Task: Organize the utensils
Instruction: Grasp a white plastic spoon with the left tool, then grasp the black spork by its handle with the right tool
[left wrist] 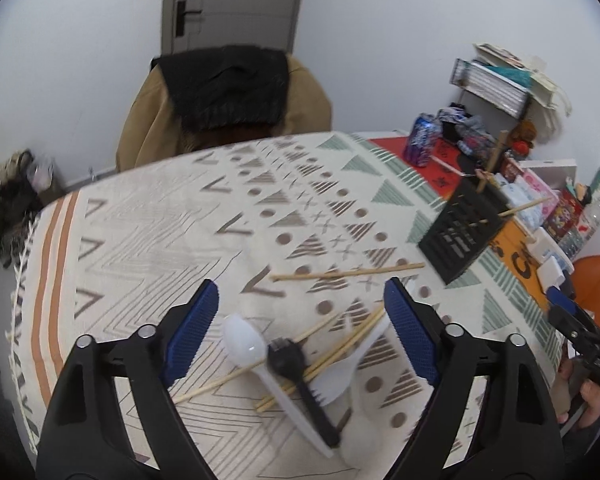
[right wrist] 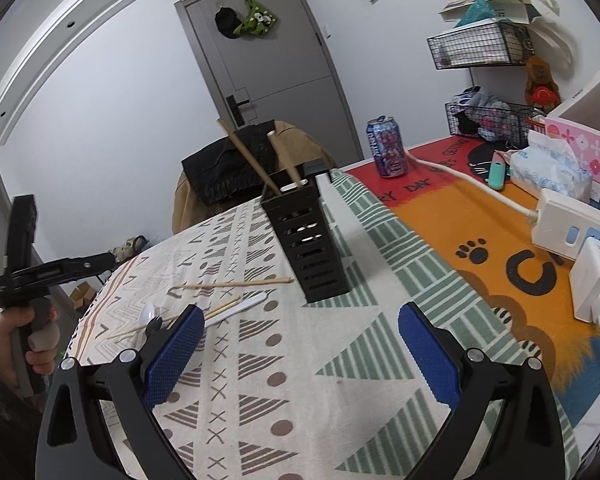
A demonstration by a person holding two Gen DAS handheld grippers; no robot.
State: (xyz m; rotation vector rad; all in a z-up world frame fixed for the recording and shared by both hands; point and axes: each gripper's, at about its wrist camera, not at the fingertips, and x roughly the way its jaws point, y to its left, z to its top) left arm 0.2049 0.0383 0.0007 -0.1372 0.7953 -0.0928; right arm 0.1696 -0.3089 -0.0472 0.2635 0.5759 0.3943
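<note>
The left gripper (left wrist: 300, 328) stands wide open, gripping nothing, over a pile: white spoon (left wrist: 244, 346), black fork (left wrist: 296, 372), chopsticks (left wrist: 340, 344) (crossed). The black utensil holder (left wrist: 460, 236) stands at 2 o'clock. The right gripper (right wrist: 300, 352) is equally open and empty, holder at 12 o'clock.

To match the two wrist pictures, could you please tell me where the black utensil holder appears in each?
Left wrist view: black utensil holder stands right of centre, tilted by the lens.
Right wrist view: black utensil holder stands near the centre, chopsticks sticking out.
Shared landmark: the blue drink can beyond it.
</note>
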